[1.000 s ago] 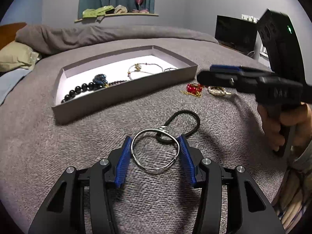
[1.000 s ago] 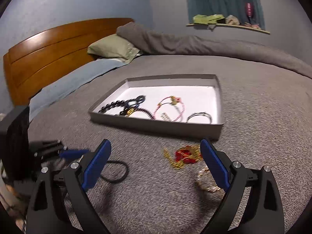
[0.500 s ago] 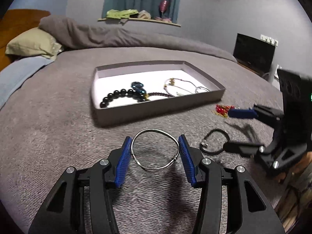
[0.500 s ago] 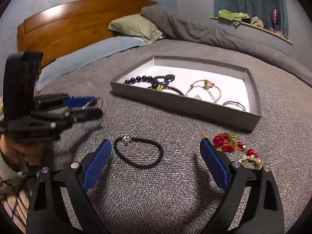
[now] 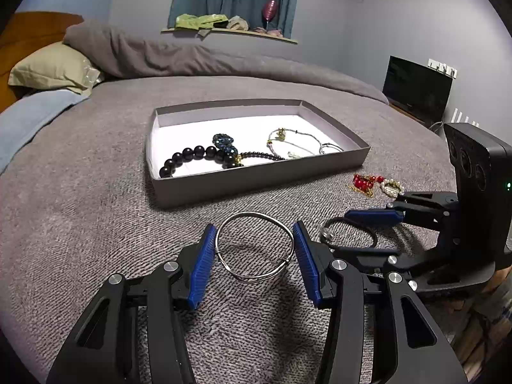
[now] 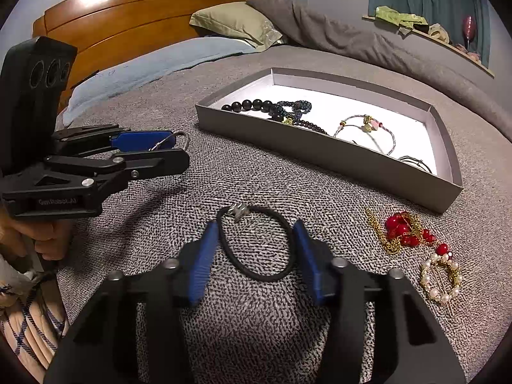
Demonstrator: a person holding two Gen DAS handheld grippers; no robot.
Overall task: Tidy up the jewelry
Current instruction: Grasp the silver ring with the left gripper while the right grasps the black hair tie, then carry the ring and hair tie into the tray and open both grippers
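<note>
Between the ribbed blue pads of the left gripper [image 5: 254,249], a thin silver wire bangle [image 5: 254,251] sits clamped above the nubby grey blanket [image 5: 80,224]. Right gripper [image 6: 256,249] stands apart around a black elastic band [image 6: 256,243], short of the shallow grey cardboard tray [image 5: 256,182] with beaded bracelets.

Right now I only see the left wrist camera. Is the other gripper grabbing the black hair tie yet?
Observer: Not yet. The right gripper is open, and the black hair tie lies flat between its fingers.
Operator: What's the white thing by the red beads?
Observer: Beside the red beads is a pearl hair clip, a ring of pearls with a gold pin across it.
Operator: Is my bangle up in the air?
Observer: Yes. The left gripper holds the silver bangle clear above the blanket.
</note>
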